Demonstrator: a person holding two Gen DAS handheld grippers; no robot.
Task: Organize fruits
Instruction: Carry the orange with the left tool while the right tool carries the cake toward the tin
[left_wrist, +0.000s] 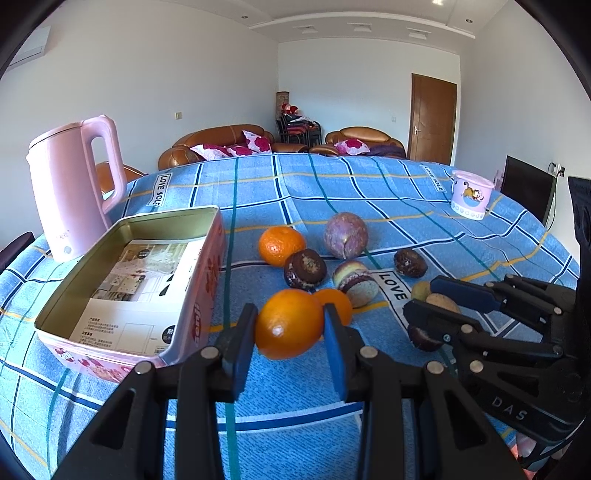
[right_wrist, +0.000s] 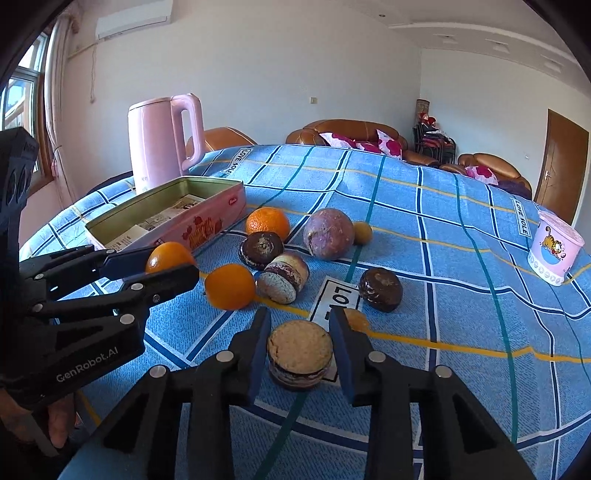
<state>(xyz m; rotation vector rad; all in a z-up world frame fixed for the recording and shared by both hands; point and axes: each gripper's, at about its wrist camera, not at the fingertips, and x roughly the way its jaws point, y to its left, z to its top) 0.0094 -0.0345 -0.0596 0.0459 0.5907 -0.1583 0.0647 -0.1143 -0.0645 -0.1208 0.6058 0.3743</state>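
Left claw (left_wrist: 290, 325): pinching an orange (left_wrist: 289, 324) between its two blue pads, which are pressing on the fruit's left and right sides; the fruit is sitting just right of the pink tin (left_wrist: 199, 295), low over the blue checked worktop (left_wrist: 369, 192).
Right claw (right_wrist: 300, 352): closing on a round sandwich biscuit (right_wrist: 300, 354), tan on top with a dark filling band; both pads are touching or nearly touching its sides (no clear gap is showing on either side).
Pink tin: lying open on the worktop, holding only printed paper, no fruit inside yet.
Loose fruit: a second orange (right_wrist: 229, 286) is lying just beyond the held one, a third (right_wrist: 267, 222) farther back beside a big mottled purple fruit (right_wrist: 328, 232).
Other things: two chocolate-coated cakes (right_wrist: 261, 249) and another layered biscuit (right_wrist: 283, 282) are lying among the fruit; a pink kettle (left_wrist: 70, 192) is standing behind the tin.
How the orange is likely handling: firm, fairly light, waxy-skinned and prone to rolling (a grip across its widest middle seems safest).
How the biscuit is likely handling: light and crumbly, so only gentle pressure on its rim seems wise.
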